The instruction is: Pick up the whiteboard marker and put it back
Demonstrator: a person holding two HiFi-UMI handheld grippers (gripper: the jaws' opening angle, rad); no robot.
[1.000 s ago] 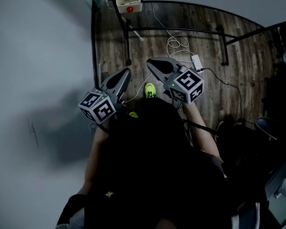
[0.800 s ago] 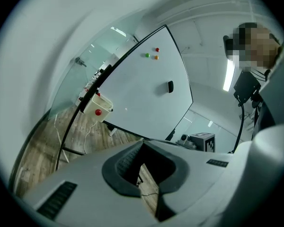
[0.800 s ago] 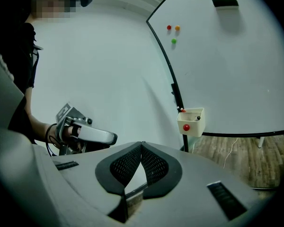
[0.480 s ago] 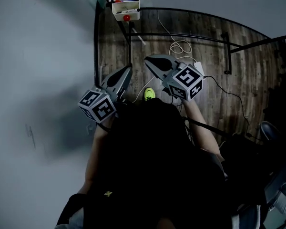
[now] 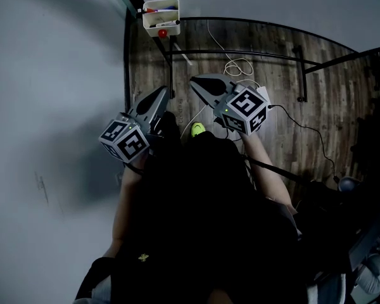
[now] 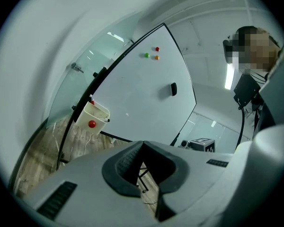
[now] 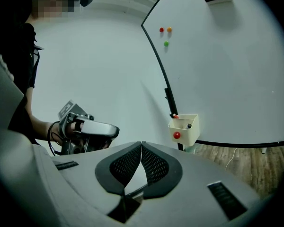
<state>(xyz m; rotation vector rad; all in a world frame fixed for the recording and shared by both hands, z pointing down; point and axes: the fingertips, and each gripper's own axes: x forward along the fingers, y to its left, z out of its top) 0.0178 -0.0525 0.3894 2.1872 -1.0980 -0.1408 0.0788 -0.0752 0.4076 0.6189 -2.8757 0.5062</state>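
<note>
**A:** Since nothing is within reach of either tool, both are closed up. The left gripper [image 6: 142, 144] has its jaws meeting at the tips with nothing between them, and the right gripper [image 7: 141, 145] has its pads pressed together the same way.

**B:** And the whiteboard marker [image 5: 167, 23]?

**A:** It's inside the white tray [image 5: 153, 25], lying beside at least one other pen. Which one is meant I can't say. That tray hangs on the lower frame of the whiteboard [image 7: 236, 70], I'd guess so pens sit handy just below the writing surface.

**B:** How do the grippers stand to the tray?

**A:** Both are well short of it, side by side, with their noses aimed roughly its way.

**B:** So the pick-up hasn't begun?

**A:** I'd judge not. Whichever tool goes in must open before it reaches the tray's rim.
</note>
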